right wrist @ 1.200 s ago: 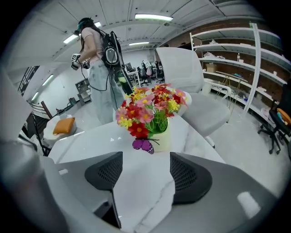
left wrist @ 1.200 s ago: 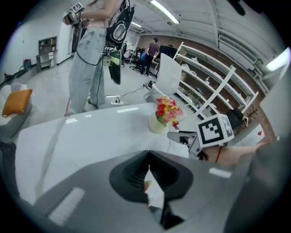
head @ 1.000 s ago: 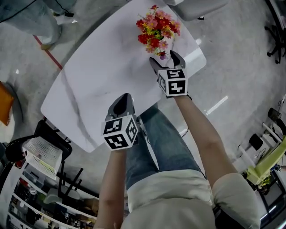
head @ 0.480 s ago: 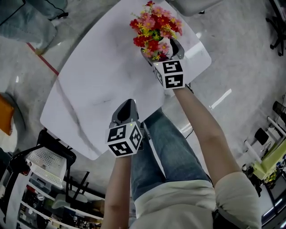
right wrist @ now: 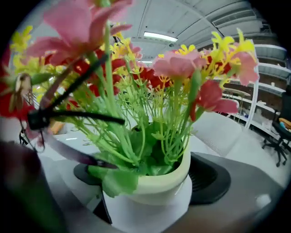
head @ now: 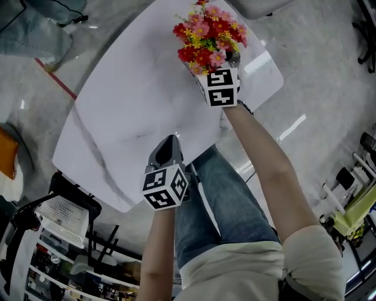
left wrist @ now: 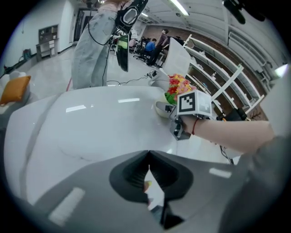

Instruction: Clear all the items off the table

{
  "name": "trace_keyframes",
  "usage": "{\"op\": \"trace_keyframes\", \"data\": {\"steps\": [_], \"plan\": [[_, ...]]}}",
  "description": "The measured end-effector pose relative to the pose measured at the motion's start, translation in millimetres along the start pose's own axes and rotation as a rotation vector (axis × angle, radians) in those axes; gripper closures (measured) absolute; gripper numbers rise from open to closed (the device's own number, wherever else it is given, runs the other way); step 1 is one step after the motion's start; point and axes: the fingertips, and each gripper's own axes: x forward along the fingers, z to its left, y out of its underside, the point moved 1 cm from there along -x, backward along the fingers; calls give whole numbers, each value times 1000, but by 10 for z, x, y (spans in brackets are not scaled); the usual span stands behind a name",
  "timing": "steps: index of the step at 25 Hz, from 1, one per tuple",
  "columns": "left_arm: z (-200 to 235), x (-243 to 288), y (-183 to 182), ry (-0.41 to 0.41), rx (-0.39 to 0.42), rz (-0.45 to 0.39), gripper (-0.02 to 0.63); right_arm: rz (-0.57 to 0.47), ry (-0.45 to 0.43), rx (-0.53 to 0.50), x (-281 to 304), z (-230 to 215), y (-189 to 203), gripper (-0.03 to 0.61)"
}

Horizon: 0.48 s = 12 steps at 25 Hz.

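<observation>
A white pot of red, pink and yellow artificial flowers (head: 208, 32) stands near the far right edge of the white marble table (head: 129, 106). My right gripper (head: 215, 62) has just been opening its jaws, and they now stand wide on either side of the pot (right wrist: 150, 193). The pads do not visibly press on it. Leaves and stems fill most of the right gripper view. My left gripper (head: 168, 146) hangs over the table's near edge, shut with nothing in it (left wrist: 148, 157). The left gripper view shows the pot (left wrist: 162, 109) and the flowers (left wrist: 178, 86) beside the right hand's marker cube.
A grey chair (head: 258, 9) stands beyond the table's far end. A person (head: 35, 26) stands at the upper left, seen also in the left gripper view (left wrist: 97, 41). Shelving with a white basket (head: 56, 203) is at the lower left, and an orange item (head: 6, 144) at the left edge.
My right gripper has moved forward to the flower pot and its jaws have spread around it. My left gripper has sunk a little toward the table's near edge.
</observation>
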Motion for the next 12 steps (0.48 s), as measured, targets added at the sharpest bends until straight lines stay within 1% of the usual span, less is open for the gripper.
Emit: {"op": "trace_keyframes", "data": {"steps": [12], "plan": [[29,64,90,15,10,25,606,5,53,-24,162,-23,33,44]]}}
